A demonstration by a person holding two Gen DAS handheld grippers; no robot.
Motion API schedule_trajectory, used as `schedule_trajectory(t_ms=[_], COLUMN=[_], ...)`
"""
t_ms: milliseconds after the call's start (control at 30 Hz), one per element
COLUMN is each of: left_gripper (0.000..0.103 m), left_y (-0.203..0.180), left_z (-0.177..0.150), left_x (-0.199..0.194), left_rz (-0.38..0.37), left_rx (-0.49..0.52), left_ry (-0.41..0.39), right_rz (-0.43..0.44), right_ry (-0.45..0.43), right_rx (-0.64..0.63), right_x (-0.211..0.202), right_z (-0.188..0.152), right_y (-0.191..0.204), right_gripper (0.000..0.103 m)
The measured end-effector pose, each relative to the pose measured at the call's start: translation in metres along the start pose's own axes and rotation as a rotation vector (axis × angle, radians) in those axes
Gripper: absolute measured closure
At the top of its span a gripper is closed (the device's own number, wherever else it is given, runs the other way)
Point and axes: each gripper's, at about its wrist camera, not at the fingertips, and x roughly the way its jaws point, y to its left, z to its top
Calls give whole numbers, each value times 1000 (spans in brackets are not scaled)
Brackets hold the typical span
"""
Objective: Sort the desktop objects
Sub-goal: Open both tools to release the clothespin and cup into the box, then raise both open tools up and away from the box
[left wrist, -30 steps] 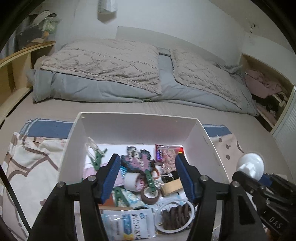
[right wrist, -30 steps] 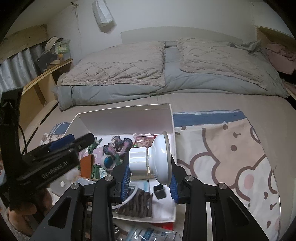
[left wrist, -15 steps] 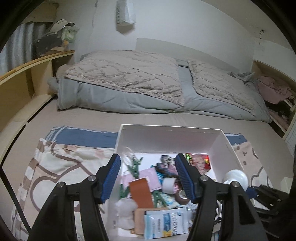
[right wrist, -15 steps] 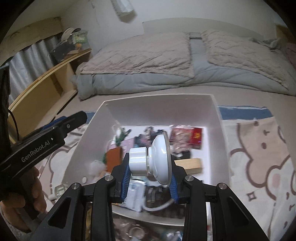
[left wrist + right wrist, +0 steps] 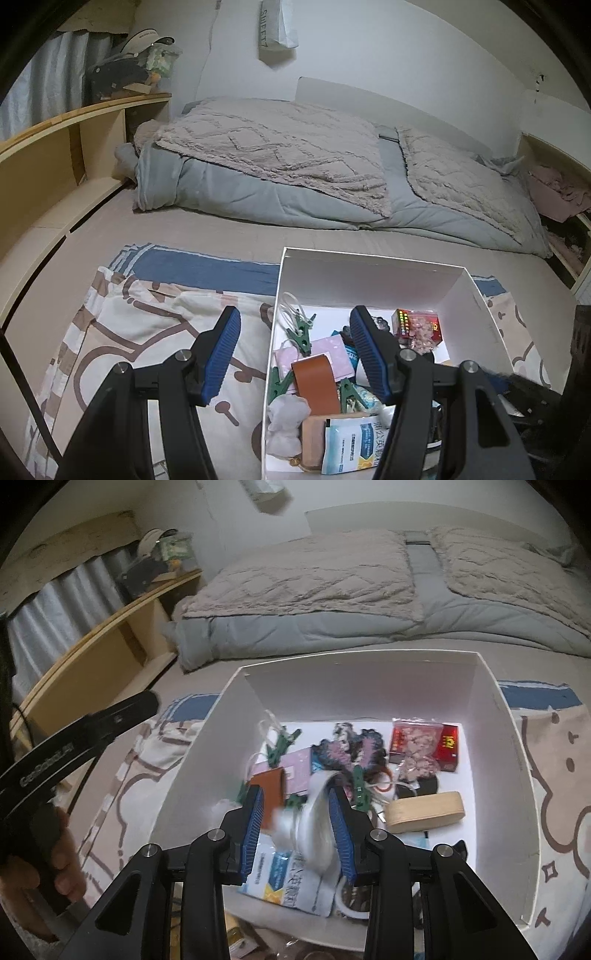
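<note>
In the right wrist view a white knob (image 5: 314, 823) shows only as a blur between the right gripper's (image 5: 297, 825) blue pads, at lower centre over the white box (image 5: 517, 775); the jaws have just been opening and it looks released. Clips, a wooden block (image 5: 424, 812) and packets crowd the box. The left gripper (image 5: 295, 354) stands open and empty, straddling the box's left wall.

You see the box (image 5: 513, 738) on the bed's near edge (image 5: 221, 236), quilt (image 5: 314, 572) behind it, clutter inside.
</note>
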Motion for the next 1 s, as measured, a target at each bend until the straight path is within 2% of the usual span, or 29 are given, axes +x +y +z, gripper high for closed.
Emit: schedule_trajectory(t_ms=[33,67,200,400,900,933,1000], left_gripper=[41,40,37,32,28,26,13], left_y=[1,1,-1,-7,-20,-21,-22], left_z=[0,0,-2,-4,-2,-1,0], left_x=[1,1,1,-4,-34,-37,-44], left_rz=[0,0,3,4,-7,-7,-10], left_rx=[-1,-1,-1,25,55,56,53], left_ry=[2,3,5,1,-32,-36,-49], right_rz=[-2,-2,-37,-40,-47,-51,-60], right_ry=[-11,-20,-47,-74,-118,-123,-134], right_rx=[11,18,32,53,67,66,53], right_x=[-1,-2,-8,-15,-47,-50,-56], right_z=[0,0,3,5,6,6,7], right_y=[-2,-5,-12,-16,-20,-20,-18], right_gripper=[26,9,0,0,0,0,0])
